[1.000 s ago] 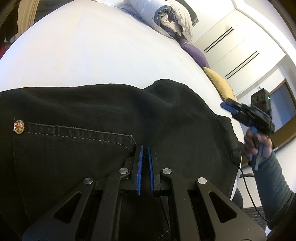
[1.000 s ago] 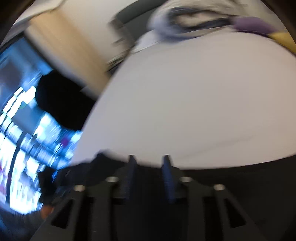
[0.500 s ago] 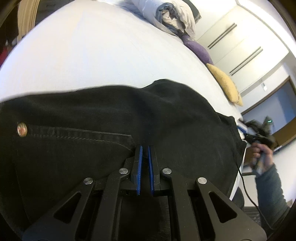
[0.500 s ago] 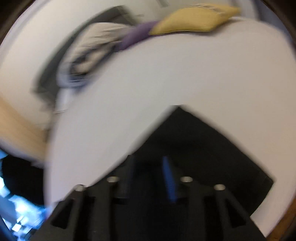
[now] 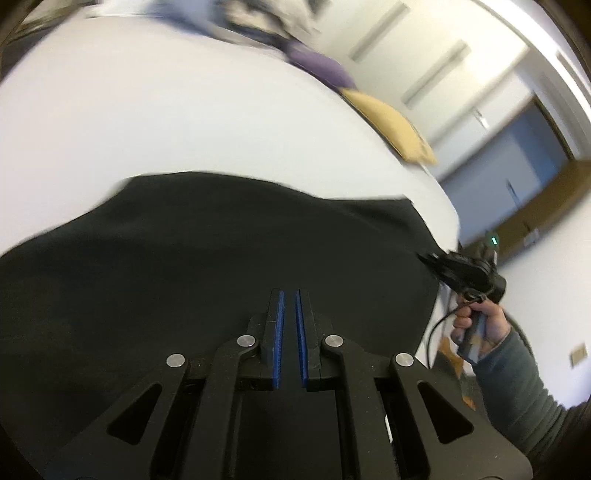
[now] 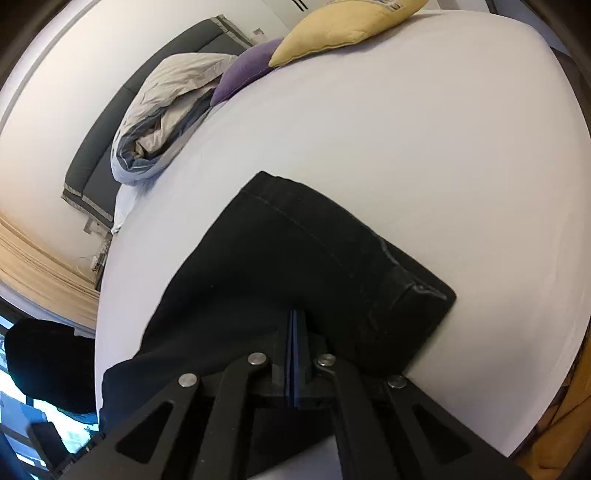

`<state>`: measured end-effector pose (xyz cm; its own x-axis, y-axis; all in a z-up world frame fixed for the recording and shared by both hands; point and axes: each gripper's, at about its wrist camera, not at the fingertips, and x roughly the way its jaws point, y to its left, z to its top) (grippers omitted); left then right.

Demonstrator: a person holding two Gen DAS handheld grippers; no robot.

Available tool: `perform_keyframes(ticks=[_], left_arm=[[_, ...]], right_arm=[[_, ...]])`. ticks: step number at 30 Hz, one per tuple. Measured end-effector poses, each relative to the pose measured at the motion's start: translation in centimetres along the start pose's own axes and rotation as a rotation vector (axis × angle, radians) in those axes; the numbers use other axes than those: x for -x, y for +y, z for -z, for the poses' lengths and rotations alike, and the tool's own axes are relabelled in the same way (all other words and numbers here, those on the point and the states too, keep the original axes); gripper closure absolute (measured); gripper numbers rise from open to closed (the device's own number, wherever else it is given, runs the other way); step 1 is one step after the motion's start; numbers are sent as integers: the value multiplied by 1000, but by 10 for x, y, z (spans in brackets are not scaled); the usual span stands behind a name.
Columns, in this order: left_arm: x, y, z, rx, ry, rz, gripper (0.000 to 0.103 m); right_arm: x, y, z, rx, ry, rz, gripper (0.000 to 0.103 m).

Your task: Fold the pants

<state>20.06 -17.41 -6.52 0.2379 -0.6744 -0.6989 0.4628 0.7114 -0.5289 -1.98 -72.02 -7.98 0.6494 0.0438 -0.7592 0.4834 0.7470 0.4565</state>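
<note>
Black pants (image 5: 221, 251) lie spread on a white bed (image 5: 147, 110). My left gripper (image 5: 289, 293) sits low over the cloth with its blue pads a narrow gap apart, and I cannot tell whether cloth is between them. My right gripper (image 6: 296, 314) is shut on the near edge of the pants (image 6: 295, 251) by the hem end, whose stitched hem (image 6: 288, 218) lies flat on the bed. The right gripper also shows in the left wrist view (image 5: 424, 256), touching the right edge of the pants.
A yellow cushion (image 6: 343, 26), a purple cushion (image 6: 247, 70) and a rolled grey duvet (image 6: 166, 110) lie at the head of the bed. The bed's edge (image 6: 546, 369) runs close on the right. White wardrobe doors (image 5: 424, 55) stand behind.
My right gripper has swung down onto the hem end of the pants and shut on the cloth. The left wrist view has shifted, and the pocket and button have left it.
</note>
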Motion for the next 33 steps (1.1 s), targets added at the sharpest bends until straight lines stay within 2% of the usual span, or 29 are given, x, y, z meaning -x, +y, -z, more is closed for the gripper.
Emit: perform_keyframes(ticks=[1,2,4,6,7,9,11,13,14,15,17,18,19,20,21,23,24,26,27,29,30,32,33], left_arm=[[-14,-4,-9,-26,27,7,96],[-32,0,-21,-50,60,-18,96],[-56,20,-30,-42,140,-61,96],[-59,55,-37,34,162,36,97],[-50,66,-40,47,145,21,98],[-22,87,-41,48,84,-32,98],[11,108,-36,99,10,-87,98],[46,118,-30,151,-70,-224,98],[62,120,-23,180,-100,-246,98],[74,120,-15,218,-113,-214,98],[88,98,7,241,-133,-79,97],[87,79,19,203,-115,-36,97],[81,59,30,154,-82,-12,97],[71,39,46,97,-39,-2,97],[64,34,52,69,-11,-17,97],[48,43,69,73,28,-80,97],[50,56,71,114,0,-18,97],[64,83,70,215,-41,3,97],[72,91,71,235,-54,8,97],[92,104,77,223,-76,-44,97],[99,108,81,226,-81,-42,97],[118,114,85,235,-108,-64,97],[123,115,87,234,-123,-89,97]], right_arm=[[1,6,6,39,-13,21,103],[1,2,1,44,-22,25,103],[-1,13,16,3,-25,2,103],[-1,10,6,-29,-12,-17,103],[2,-2,4,-21,-11,-14,103],[-6,7,-8,-21,-16,-17,103],[-11,15,-21,-40,-29,-24,103],[-4,20,-19,-58,-38,-3,103],[-4,27,-19,-66,-34,-11,103],[0,33,-17,-71,-26,-41,97],[6,59,-4,-26,3,-176,93],[8,72,5,22,25,-218,91],[7,80,10,52,45,-240,86],[0,93,21,102,87,-259,83],[-6,97,26,118,106,-246,76],[-17,84,29,75,112,-234,86],[-17,71,26,31,103,-221,103],[-8,49,17,-27,46,-205,103],[1,34,11,-43,-1,-165,103],[20,8,3,-114,-76,-99,103],[34,-9,0,-186,-117,-91,103],[64,-30,1,-266,-208,-35,79],[73,-34,2,-285,-240,-42,57]])
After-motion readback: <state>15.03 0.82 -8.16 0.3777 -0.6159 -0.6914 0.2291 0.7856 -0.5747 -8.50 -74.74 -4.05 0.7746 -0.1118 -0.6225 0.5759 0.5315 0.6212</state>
